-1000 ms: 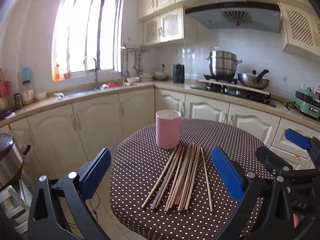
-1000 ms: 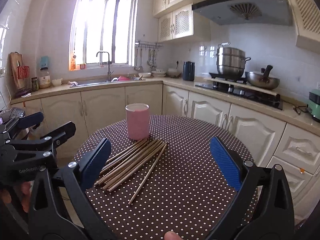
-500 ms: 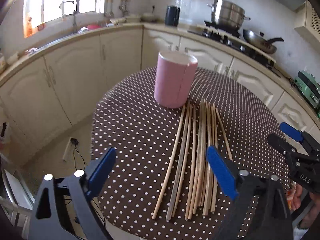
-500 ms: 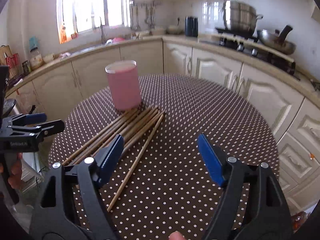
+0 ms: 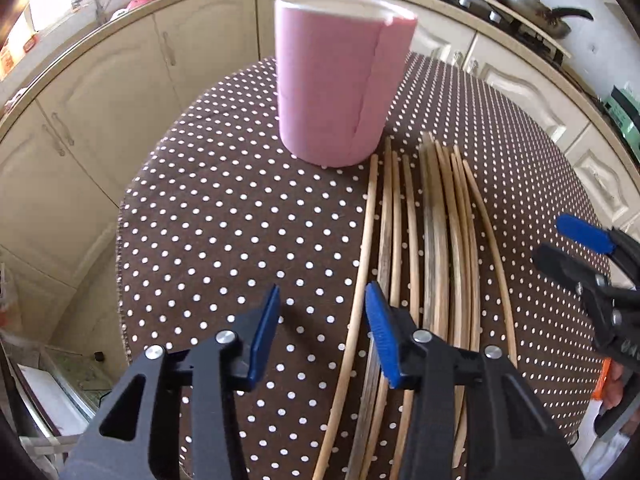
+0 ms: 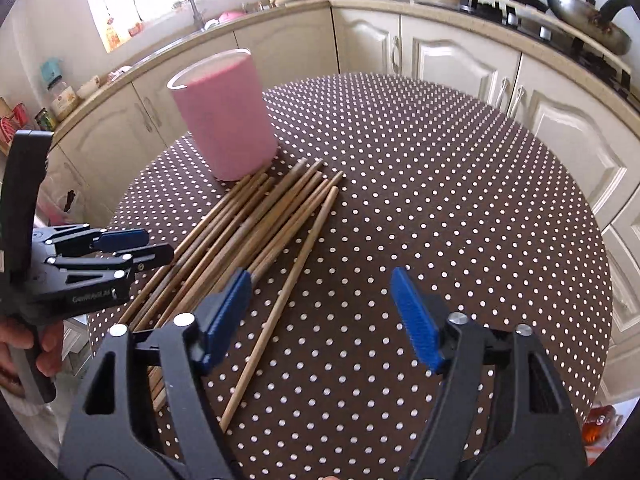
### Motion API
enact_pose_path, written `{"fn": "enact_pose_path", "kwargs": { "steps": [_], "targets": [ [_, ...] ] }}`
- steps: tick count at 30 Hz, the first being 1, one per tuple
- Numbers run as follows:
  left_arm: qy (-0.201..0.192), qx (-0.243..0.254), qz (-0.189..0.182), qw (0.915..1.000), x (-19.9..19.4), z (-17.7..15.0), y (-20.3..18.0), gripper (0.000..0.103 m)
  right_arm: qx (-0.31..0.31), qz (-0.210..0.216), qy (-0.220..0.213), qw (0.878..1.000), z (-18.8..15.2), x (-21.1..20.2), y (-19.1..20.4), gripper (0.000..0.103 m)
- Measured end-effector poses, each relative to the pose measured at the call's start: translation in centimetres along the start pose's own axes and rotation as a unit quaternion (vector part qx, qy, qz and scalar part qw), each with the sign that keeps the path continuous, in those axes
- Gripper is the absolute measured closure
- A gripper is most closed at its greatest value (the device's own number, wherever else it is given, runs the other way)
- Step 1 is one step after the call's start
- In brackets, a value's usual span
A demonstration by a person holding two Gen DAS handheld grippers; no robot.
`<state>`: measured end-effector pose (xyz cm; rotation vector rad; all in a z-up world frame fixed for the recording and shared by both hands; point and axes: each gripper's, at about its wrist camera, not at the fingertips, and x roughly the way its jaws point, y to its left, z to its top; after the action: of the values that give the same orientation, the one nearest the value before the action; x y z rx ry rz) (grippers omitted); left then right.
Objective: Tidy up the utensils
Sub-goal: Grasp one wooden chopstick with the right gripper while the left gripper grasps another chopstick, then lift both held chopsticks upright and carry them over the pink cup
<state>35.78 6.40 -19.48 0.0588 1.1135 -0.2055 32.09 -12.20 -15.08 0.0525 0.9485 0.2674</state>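
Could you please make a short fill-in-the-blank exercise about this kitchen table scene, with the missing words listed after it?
1. The chopsticks lie flat on a brown tablecloth with white ____.
2. The tall container standing at the far ends of the chopsticks is ____ in colour.
3. The pads of the left gripper are ____ in colour.
4. Between the closing jaws of the right gripper, the number of chopsticks being pressed is ____.

Missing words: dots; pink; blue; zero
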Motion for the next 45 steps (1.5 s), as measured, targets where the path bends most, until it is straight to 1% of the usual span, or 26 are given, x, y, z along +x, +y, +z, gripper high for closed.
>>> {"fn": "enact_pose_path", "kwargs": {
  "steps": [1, 3, 4, 5, 6, 8, 9, 11, 14, 16, 18, 21, 24, 25, 26, 27, 29, 31, 33, 35, 38, 43, 45],
  "targets": [
    [-0.001, 0.008, 0.008, 0.9999, 0.3, 0.0, -0.2, 0.059, 0.001, 0.002, 0.005, 1.000, 0.2, 0.2, 0.0, 0.042],
    [0.002, 0.012, 0.015, 0.9998, 0.7, 0.5, -0.5, 0.059, 0.000, 0.003, 0.017, 1.000, 0.4, 0.6, 0.0, 0.047],
    [0.003, 0.017, 0.019, 0.9997, 0.9, 0.6, -0.7, 0.059, -0.003, 0.003, 0.026, 1.000, 0.6, 1.0, 0.1, 0.051],
    [0.004, 0.021, 0.023, 0.9995, 1.2, 1.1, -0.8, 0.059, -0.004, 0.003, 0.032, 0.999, 0.7, 1.1, 0.2, 0.054],
    [0.004, 0.023, 0.027, 0.9994, 1.5, 1.5, -1.0, 0.060, -0.005, 0.002, 0.043, 0.999, 0.9, 1.5, 0.3, 0.055],
    [0.005, 0.021, 0.033, 0.9992, 1.5, 1.9, -1.0, 0.064, -0.007, -0.006, 0.061, 0.998, 0.9, 2.2, 0.4, 0.063],
    [0.006, 0.018, 0.033, 0.9993, 1.5, 1.9, -0.9, 0.065, -0.008, -0.009, 0.067, 0.998, 0.9, 2.4, 0.5, 0.064],
    [0.007, 0.013, 0.036, 0.9993, 1.7, 2.2, -0.9, 0.071, -0.014, -0.014, 0.078, 0.997, 0.8, 2.8, 0.9, 0.066],
    [0.008, 0.012, 0.035, 0.9993, 1.5, 2.2, -0.7, 0.072, -0.010, -0.014, 0.090, 0.996, 1.0, 3.1, 1.2, 0.066],
    [0.008, 0.013, 0.038, 0.9991, 1.4, 2.1, -0.8, 0.072, -0.018, -0.026, 0.094, 0.995, 1.2, 3.5, 1.6, 0.066],
    [0.009, 0.016, 0.038, 0.9991, 0.6, 1.6, -0.3, 0.075, -0.029, -0.039, 0.099, 0.994, 1.6, 3.9, 2.2, 0.066],
    [0.012, 0.019, 0.036, 0.9991, 0.6, 1.7, -1.0, 0.084, -0.057, -0.064, 0.107, 0.991, 1.7, 4.4, 3.4, 0.068],
    [0.013, 0.018, 0.033, 0.9992, 0.6, 1.8, -1.6, 0.094, -0.068, -0.061, 0.114, 0.989, 1.9, 4.6, 3.6, 0.071],
    [0.014, 0.016, 0.033, 0.9992, 0.6, 1.8, -1.8, 0.094, -0.069, -0.060, 0.117, 0.989, 2.0, 4.6, 3.6, 0.074],
    [0.013, 0.015, 0.033, 0.9992, 0.6, 1.7, -2.0, 0.094, -0.068, -0.060, 0.119, 0.989, 2.1, 4.6, 3.4, 0.081],
    [0.012, 0.015, 0.033, 0.9993, 0.6, 1.6, -2.1, 0.095, -0.066, -0.062, 0.119, 0.989, 2.2, 4.5, 3.1, 0.086],
    [0.007, 0.018, 0.026, 0.9995, 0.5, 1.3, -2.3, 0.096, -0.057, -0.050, 0.118, 0.990, 2.2, 4.2, 2.0, 0.093],
    [-0.004, 0.026, 0.024, 0.9994, 0.3, 0.8, -2.8, 0.096, -0.046, -0.041, 0.115, 0.991, 2.1, 4.0, 1.0, 0.097],
    [-0.010, 0.024, 0.021, 0.9994, 0.3, 0.4, -2.8, 0.097, -0.038, -0.031, 0.111, 0.993, 2.0, 3.8, 0.4, 0.097],
    [-0.016, 0.015, 0.006, 0.9997, -0.1, 0.1, -2.8, 0.097, -0.032, -0.024, 0.108, 0.993, 1.9, 3.7, 0.2, 0.097],
    [-0.034, 0.014, 0.002, 0.9993, -1.1, -0.4, -3.0, 0.098, -0.022, -0.009, 0.100, 0.995, 1.3, 3.2, -0.3, 0.097],
    [-0.071, 0.011, -0.006, 0.9974, -3.7, -1.1, -3.3, 0.098, 0.003, 0.030, 0.068, 0.997, 1.0, 1.1, -1.4, 0.097],
    [-0.085, 0.008, -0.013, 0.9963, -4.8, -1.2, -3.2, 0.098, 0.008, 0.038, 0.056, 0.998, 1.3, 0.2, -1.8, 0.097]
  ]
}}
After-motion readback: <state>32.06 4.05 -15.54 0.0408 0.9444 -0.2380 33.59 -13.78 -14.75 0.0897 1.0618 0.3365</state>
